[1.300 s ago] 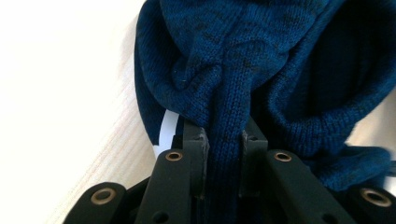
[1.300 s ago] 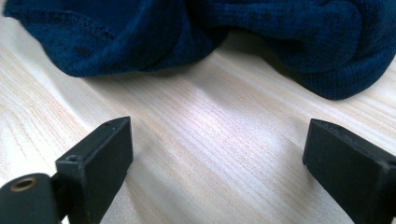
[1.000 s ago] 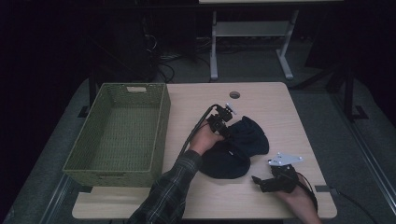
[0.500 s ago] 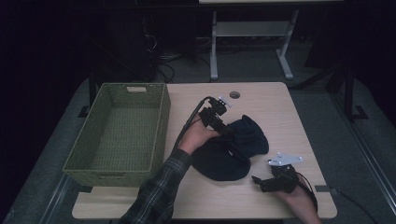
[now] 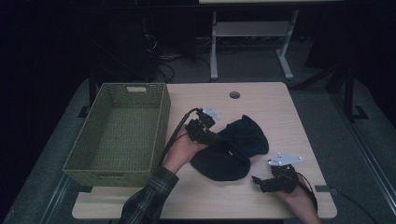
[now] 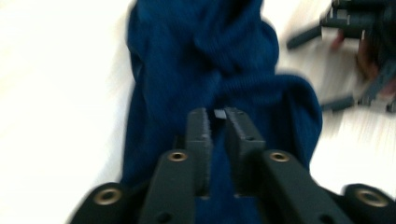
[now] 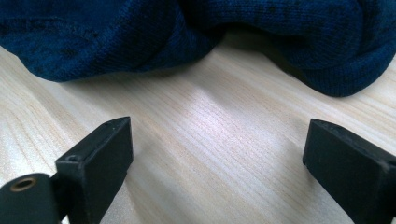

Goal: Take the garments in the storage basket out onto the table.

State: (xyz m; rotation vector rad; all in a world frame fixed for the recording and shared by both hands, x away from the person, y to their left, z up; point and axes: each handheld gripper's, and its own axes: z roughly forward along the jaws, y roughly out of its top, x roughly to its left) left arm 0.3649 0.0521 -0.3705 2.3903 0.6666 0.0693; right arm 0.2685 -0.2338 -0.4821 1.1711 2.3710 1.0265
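On the table (image 5: pixel 261 200), the basket (image 5: pixel 116 130) stands at the left side and the sweater (image 5: pixel 233 147) lies right of it, near the middle. The left gripper (image 5: pixel 219 138) sits on the sweater's left edge; the right gripper (image 5: pixel 256 181) rests just in front of the sweater, to its right.

Materials and finish, garment at table centre as reference

Dark blue garment (image 6: pixel 224 60): knitted cloth, ribbed, matt, slightly fuzzy. Table (image 7: pixel 210 149) under it: pale wood grain, smooth, faint sheen. Basket (image 5: pixel 119 130) left of the garment: green woven wicker-like weave, matt and rough. Left gripper (image 6: pixel 219 128) over the garment: matt black plastic jaws, finely textured pads, brass-coloured metal screw inserts. Right gripper (image 7: pixel 217 140) near the garment's edge: same matt black plastic, a pale grey plate on top in the high view. Sleeve (image 5: pixel 147 198) left of the garment, toward the near edge: plaid cloth.
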